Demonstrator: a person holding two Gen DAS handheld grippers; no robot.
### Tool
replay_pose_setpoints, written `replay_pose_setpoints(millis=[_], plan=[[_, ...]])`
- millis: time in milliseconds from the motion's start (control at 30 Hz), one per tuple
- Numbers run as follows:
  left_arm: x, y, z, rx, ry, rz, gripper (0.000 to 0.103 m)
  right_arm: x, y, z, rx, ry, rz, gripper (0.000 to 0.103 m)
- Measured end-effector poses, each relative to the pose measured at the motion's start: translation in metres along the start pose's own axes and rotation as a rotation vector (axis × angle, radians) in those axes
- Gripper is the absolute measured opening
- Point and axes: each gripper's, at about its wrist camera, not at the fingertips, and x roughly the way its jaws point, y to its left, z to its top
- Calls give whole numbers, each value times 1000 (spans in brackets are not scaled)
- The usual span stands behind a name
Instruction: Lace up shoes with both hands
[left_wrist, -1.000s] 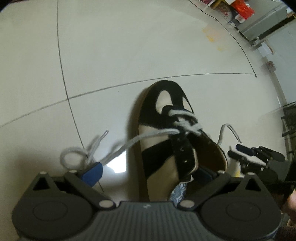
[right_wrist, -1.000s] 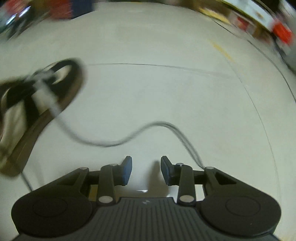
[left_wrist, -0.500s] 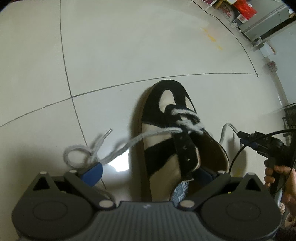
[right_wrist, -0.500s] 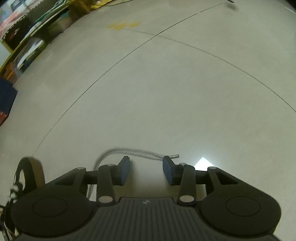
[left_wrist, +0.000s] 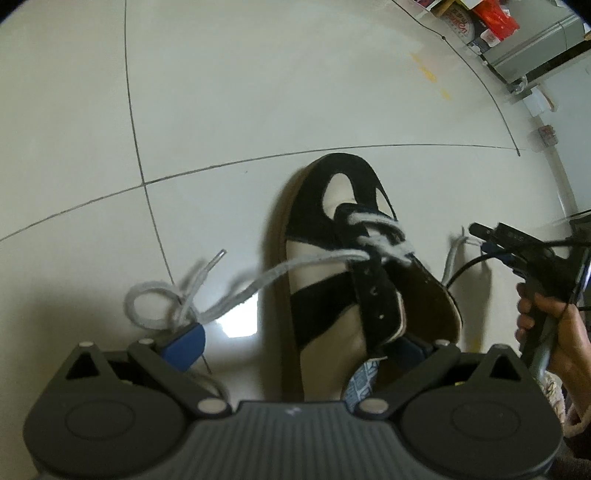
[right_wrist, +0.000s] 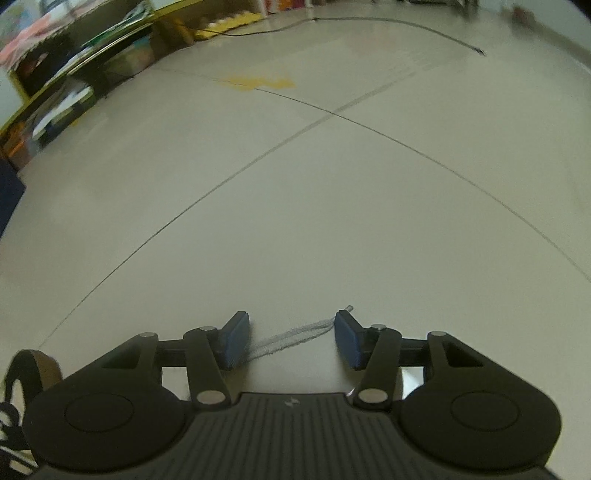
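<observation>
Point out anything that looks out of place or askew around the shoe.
The shoe is only laced near the toe; the eyelets toward its opening are empty. One lace end lies looped on the floor by the left gripper, which straddles the heel.

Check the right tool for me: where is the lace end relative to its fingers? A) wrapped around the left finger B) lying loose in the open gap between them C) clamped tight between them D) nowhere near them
B: the lace end lies on the floor inside the right tool, whose fingers stand apart.

Bare floor (right_wrist: 332, 203) ahead — shoe (left_wrist: 332, 280) leftward
</observation>
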Motion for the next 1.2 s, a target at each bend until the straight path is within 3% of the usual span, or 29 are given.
replay_pose_setpoints(millis=[367, 433, 567, 700, 900, 1033, 1100, 1200], plan=[[3, 1, -5, -14, 10, 3, 102, 22, 48, -1, -296, -79, 44, 51], [4, -1, -3, -7, 7, 2, 102, 22, 51, -3, -341, -83, 86, 44], [8, -5, -2, -8, 3, -9, 103, 22, 57, -3, -411, -68, 162, 17], [9, -8, -3, 0, -2, 5, 103, 11, 53, -12, -516, -13, 262, 4], [11, -2, -5, -23, -28, -1, 103, -10, 50, -26, -786, 87, 368, 4], [10, -8, -9, 53, -63, -14, 103, -22, 42, -31, -973, 128, 354, 3], [10, -11, -12, 108, -66, -45, 103, -23, 35, -29, -987, 137, 340, 4], [12, -9, -12, 105, -44, -71, 103, -24, 28, -25, -967, 145, 328, 5]])
